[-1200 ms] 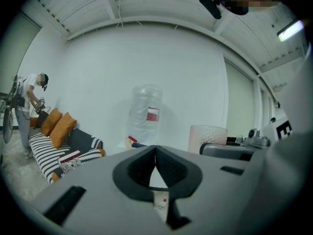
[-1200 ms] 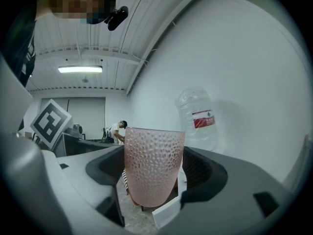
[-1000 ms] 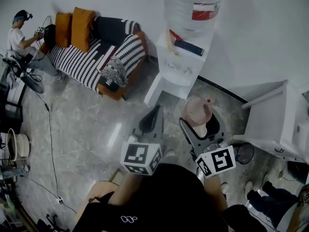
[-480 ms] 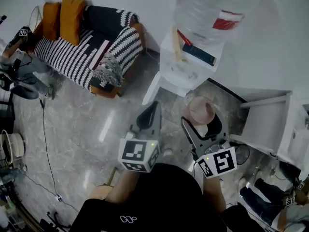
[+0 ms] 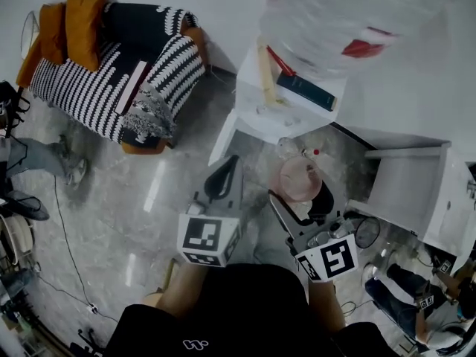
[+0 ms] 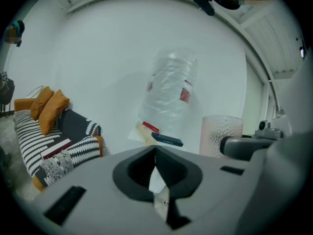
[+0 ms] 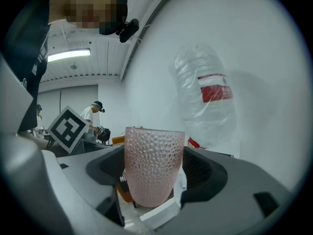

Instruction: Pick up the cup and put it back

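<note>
White dispenser stand point(image 5: 282, 114) sits nearer at upper centre now, so your right gripper point(image 5: 301, 193), clamped on the pink cup point(image 5: 300, 177), nears put-back; left gripper point(image 5: 225, 175) jaws together, empty.

Head view: high overhead, facing steeply down, water bottle point(image 5: 349, 17) at the frame's top right. Left gripper view: low, looking along its own jaws and up at the bottle, sofa point(image 6: 54, 131) to the bottle's left. Right gripper view: low, tilted up, bottle larger, cup point(image 7: 154, 165) close to the lens. All three share the bottle; head and left views share the sofa.
</note>
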A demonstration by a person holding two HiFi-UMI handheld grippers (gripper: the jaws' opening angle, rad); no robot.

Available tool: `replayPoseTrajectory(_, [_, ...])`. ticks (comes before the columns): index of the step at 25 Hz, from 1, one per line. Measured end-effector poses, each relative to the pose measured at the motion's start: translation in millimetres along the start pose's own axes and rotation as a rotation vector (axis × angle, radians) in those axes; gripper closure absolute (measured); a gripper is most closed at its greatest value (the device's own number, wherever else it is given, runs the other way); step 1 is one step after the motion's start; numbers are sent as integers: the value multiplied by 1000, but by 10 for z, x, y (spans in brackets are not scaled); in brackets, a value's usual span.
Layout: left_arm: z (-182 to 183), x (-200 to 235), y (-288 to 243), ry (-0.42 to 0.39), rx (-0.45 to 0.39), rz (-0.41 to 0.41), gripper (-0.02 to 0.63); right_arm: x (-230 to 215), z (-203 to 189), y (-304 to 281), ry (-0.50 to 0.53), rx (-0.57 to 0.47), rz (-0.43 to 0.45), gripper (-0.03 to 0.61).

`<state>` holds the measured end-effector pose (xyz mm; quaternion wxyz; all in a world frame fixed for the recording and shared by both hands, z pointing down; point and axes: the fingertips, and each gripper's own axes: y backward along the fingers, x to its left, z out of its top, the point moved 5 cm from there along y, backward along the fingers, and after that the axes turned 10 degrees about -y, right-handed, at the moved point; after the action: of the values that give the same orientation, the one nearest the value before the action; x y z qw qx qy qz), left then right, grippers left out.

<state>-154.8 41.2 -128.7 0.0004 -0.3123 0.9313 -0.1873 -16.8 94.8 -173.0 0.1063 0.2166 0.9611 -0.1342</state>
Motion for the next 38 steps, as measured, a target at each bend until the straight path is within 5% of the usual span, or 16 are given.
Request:
replayPoseTrajectory(9, [-1226, -143, -656, 66, 43, 64, 601, -594, -1089, -235, 45, 50, 134, 210])
replayPoseTrajectory(21, [-3147, -33, -1709, -6, 69, 61, 601, -1476, -3103, -803, 26, 50, 189, 210])
replayPoseTrajectory(29, [-4051, 89, -2530, 7, 69, -63, 601, -2173, -4235, -1121, -23, 45, 153, 210])
replayPoseTrajectory(34, [-4351, 247, -2949, 162, 47, -229, 601, -2564, -4741, -1393, -2, -13, 139, 210])
replayPoseTrajectory(38, [-4629, 300, -3249, -3, 44, -223, 601, -2793, -5104, -1555, 40, -24, 132, 210])
